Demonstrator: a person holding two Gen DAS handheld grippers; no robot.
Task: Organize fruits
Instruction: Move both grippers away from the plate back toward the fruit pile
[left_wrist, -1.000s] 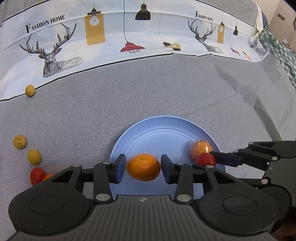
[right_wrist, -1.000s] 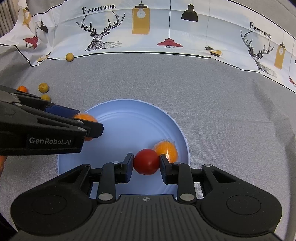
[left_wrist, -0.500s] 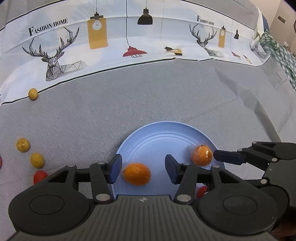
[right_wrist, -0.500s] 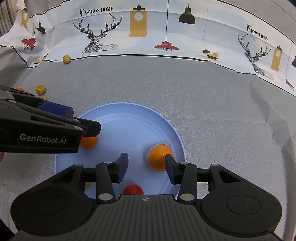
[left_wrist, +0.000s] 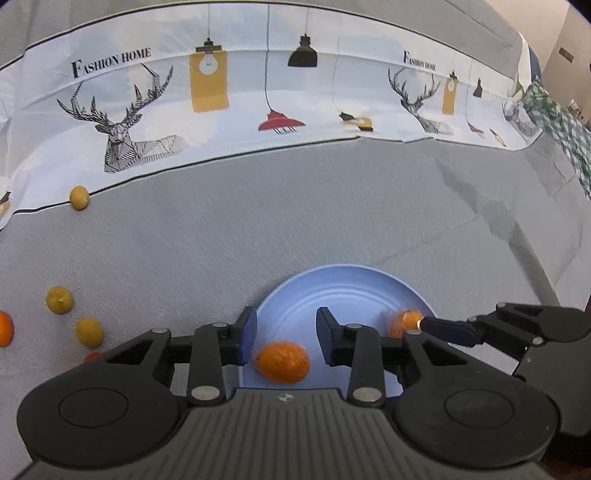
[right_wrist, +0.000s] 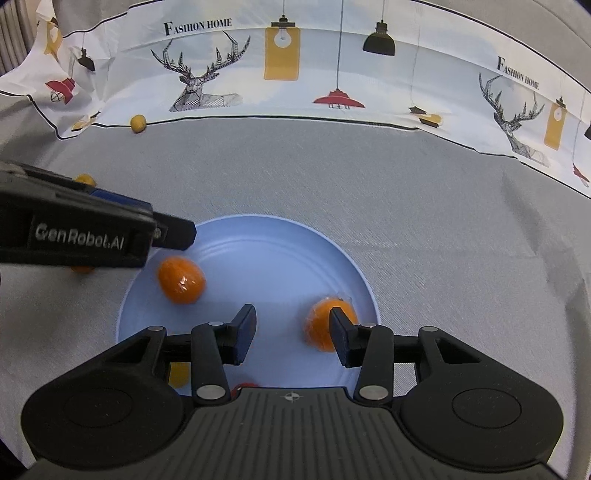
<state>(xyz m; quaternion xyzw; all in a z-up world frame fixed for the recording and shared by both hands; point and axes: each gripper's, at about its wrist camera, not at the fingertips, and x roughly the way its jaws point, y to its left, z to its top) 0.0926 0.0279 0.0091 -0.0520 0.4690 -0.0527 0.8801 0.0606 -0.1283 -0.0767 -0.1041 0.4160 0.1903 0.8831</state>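
Right now my left tongs (left_wrist: 284, 334) stand wide open with nothing between them, above the near-left part of the blue plate (left_wrist: 343, 284). An oval orange (left_wrist: 283, 362) wrapped in clear film lies on the plate just below the gap, touching neither pad. My right tongs (right_wrist: 291, 334) are just as wide open and empty over the plate's near edge. A second wrapped orange (right_wrist: 321, 325) sits on the plate by the right pad, which covers part of it, so I cannot tell whether they touch.

At the very bottom of the right view, a sliver of something red (right_wrist: 246, 385) and a bit of yellow (right_wrist: 179, 373) peek out from under my right tongs; both are too hidden to name.

Out on the grey counter (left_wrist: 258, 229), to the left of the plate, lie two small yellow fruits (left_wrist: 59, 300), an orange one (left_wrist: 4, 328) cut off by the frame edge, and a red scrap (left_wrist: 92, 355) mostly behind my left tongs. Another yellow fruit (left_wrist: 79, 197) rests far off against the printed cloth (left_wrist: 258, 85) with deer and lamps.
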